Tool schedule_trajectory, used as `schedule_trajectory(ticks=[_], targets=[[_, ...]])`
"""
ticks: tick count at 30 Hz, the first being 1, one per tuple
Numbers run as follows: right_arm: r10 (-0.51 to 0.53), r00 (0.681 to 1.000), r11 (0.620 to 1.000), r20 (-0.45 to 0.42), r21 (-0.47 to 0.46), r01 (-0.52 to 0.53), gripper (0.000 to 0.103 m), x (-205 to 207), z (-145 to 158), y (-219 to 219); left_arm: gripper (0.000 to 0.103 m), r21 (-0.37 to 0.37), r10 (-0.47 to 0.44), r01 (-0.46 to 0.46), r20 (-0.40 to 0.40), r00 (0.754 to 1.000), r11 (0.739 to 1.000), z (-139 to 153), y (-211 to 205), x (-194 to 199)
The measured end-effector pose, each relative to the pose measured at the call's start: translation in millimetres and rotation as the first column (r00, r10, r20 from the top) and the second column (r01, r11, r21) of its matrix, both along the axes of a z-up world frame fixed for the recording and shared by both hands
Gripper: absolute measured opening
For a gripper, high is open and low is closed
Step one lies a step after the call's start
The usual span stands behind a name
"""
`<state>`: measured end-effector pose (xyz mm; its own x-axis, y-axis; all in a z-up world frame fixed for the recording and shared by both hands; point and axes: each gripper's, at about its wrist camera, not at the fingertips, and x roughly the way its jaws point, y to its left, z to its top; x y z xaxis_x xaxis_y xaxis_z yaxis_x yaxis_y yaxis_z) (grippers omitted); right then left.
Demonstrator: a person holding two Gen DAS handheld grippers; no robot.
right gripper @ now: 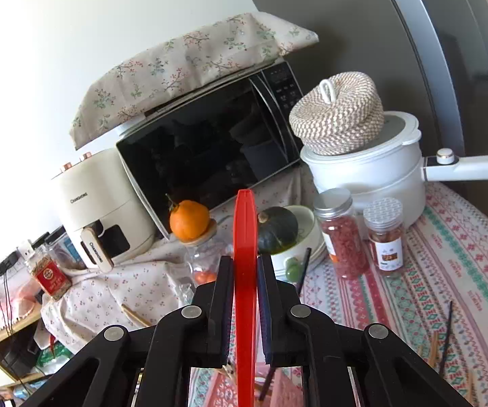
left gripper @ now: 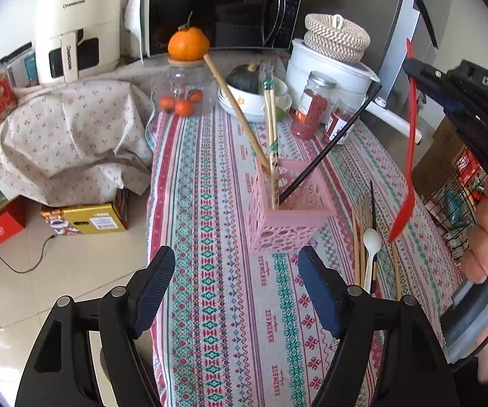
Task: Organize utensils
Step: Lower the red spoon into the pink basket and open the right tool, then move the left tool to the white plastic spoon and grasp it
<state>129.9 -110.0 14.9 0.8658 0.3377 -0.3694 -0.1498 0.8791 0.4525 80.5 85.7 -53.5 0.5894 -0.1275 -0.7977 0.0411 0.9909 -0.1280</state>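
Right tongs clamp the red spoon high on its thin, light, probably slippery handle; left tongs gape apart.

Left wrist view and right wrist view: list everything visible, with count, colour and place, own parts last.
Spoon: 1, red, held in air.
Holder: 1, pink, mid-table, holding chopsticks.
Loose chopsticks: several, wooden and black, right of holder.
White spoon: 1, among them.
Jars: 2, red contents, by pot.
Pot: 1, white, back right.
Microwave: 1, black, behind.
Air fryer: 1, cream, back left.
Left gripper: open.
Right gripper: shut on spoon.
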Motion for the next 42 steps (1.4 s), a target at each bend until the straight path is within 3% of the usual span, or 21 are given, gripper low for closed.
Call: schedule_trajectory(ticks=[4,15,20,22,26,30,34,42], targets=[[-0.029,1.0,1.0,0.009,-0.007,0.029,0.012,18,-4,17,0.077,-0.026,0.006,-0.007,-0.051,0.999,1.0,-6,7,2],[-0.081,0.996,0.988,0.039,-0.13,0.085,0.013,44,-30,47,0.077,-0.038,0.032,-0.034,-0.068,0.997,0.999,-5,19,6],[-0.05,0.999,0.994,0.014,-0.094,0.051,0.017,39,-30,45,0.077,-0.035,0.038,-0.041,-0.071,0.997,0.999,-5,20,7],[-0.028,1.0,0.996,-0.007,-0.081,0.027,0.031,36,-29,44,0.078,-0.035,0.033,-0.035,-0.072,0.997,0.999,-5,19,7],[-0.011,0.999,0.997,-0.031,-0.072,0.008,0.047,24,-21,32,0.078,-0.032,0.026,-0.029,-0.074,0.997,0.999,-5,15,6],[-0.006,0.999,0.998,-0.054,-0.069,0.003,0.07,9,-12,11,0.078,-0.034,0.022,-0.025,-0.074,0.997,0.999,-5,7,7],[-0.014,0.994,0.993,-0.104,-0.114,0.002,0.08,-3,-11,-12,0.078,-0.03,0.0,-0.002,-0.075,0.997,1.0,-6,-6,6],[-0.068,0.976,0.987,-0.206,-0.155,0.036,0.091,-20,-31,-63,0.078,-0.009,-0.041,0.041,-0.086,0.995,0.999,-11,-33,7]])
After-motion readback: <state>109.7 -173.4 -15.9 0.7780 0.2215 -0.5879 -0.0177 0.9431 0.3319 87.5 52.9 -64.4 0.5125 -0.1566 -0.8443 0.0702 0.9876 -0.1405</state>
